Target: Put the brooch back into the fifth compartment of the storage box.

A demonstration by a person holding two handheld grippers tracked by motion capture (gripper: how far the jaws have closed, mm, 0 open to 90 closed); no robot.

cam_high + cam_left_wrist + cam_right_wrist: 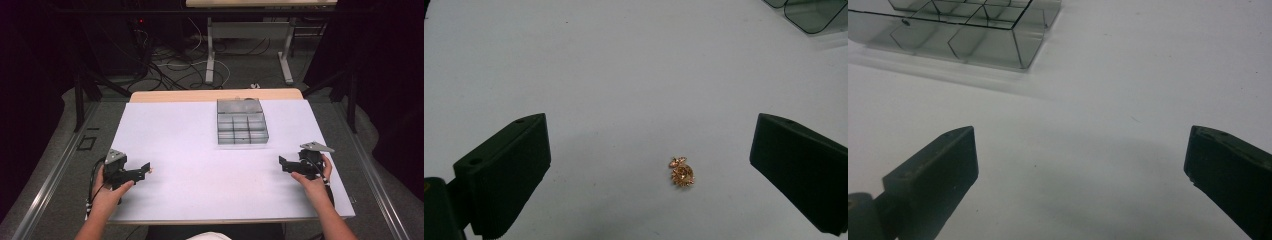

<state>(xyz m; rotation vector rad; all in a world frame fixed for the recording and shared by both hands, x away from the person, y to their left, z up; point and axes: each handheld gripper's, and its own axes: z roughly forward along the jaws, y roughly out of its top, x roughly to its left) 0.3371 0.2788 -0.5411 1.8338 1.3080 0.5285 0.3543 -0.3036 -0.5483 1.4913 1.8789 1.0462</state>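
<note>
While the gold brooch (682,173) lies ungrasped on the bench (200,150) between the left gripper's (649,170) released fingers, the right gripper's (1080,175) fingers are released and empty, and the divided box (242,122) awaits.

No readable text, labels, brands, numbers or signs on anything in view

gold charm (682,173), black jaws, white table (190,150)

The high view looked forward and down on the whole table (200,150). Each gripper view sat low, close behind its jaws; both shared the compartment box (963,30) ahead.
</note>
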